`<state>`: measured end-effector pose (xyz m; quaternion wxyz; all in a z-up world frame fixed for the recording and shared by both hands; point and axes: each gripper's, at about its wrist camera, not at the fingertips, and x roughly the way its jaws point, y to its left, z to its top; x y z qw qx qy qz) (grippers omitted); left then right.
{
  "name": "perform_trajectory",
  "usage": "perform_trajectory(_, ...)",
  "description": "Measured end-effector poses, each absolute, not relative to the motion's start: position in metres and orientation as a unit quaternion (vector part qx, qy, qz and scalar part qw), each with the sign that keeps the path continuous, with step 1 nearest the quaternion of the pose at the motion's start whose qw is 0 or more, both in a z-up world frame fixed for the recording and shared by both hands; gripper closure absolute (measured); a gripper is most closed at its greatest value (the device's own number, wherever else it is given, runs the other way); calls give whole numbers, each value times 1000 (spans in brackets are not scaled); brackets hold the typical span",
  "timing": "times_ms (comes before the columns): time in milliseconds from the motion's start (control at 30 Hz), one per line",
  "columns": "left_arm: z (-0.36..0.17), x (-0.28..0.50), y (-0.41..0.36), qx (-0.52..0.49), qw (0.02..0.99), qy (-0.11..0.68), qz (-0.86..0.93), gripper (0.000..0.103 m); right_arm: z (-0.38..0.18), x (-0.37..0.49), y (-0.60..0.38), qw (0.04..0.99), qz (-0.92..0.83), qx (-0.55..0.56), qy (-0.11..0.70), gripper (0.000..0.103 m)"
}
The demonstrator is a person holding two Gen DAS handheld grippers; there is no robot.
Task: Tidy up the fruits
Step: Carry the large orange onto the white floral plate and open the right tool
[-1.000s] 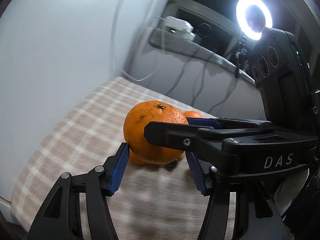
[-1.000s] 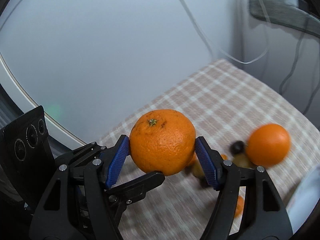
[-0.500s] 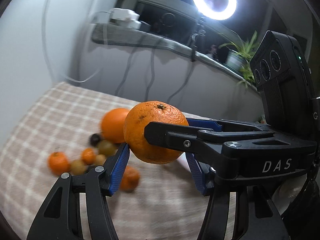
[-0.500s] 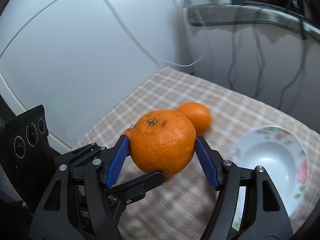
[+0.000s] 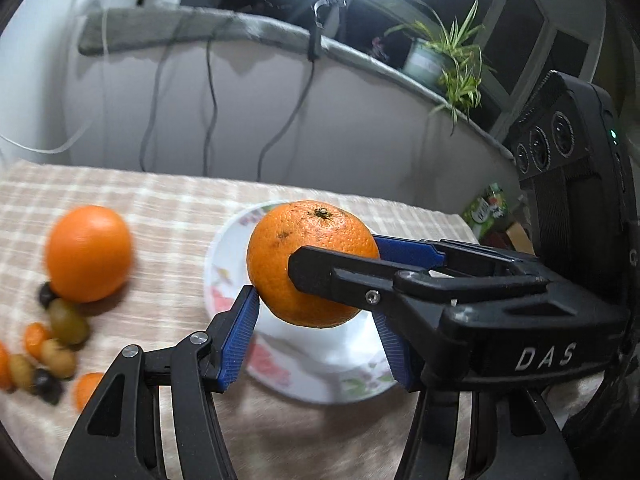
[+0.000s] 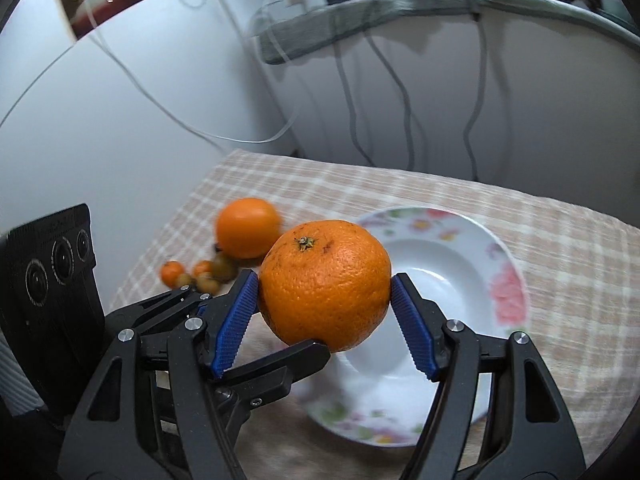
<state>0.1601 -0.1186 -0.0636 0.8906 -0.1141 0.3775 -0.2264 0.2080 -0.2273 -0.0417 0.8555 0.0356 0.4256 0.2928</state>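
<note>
Orange fruit (image 6: 324, 284) clamped mid-air between right gripper (image 6: 324, 280) pads, fingers half spread. Left gripper (image 5: 316, 308) brackets same fruit from below; real hold: cannot tell. View swung off small-fruit pile (image 6: 200, 276) in last second; flowered plate (image 6: 500, 280) now just behind fruit. Judgement: carry nearly done, drop next.

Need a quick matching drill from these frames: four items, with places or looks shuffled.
Items:
1. held orange
2. loose orange
3. plate
4. potted plant

Descriptions:
A. on the checked cloth, beside the small fruits
B. on the grey ledge
C. pinched in the right gripper
D. white with a flowered rim

Pairs: 1-C, 2-A, 3-D, 4-B
</note>
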Motion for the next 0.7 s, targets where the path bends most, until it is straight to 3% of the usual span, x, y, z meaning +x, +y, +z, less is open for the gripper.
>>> perform_trajectory(700, -82, 173, -147, -64, 880, 411, -227, 45, -69, 225, -253, 854, 255, 26, 453, 31)
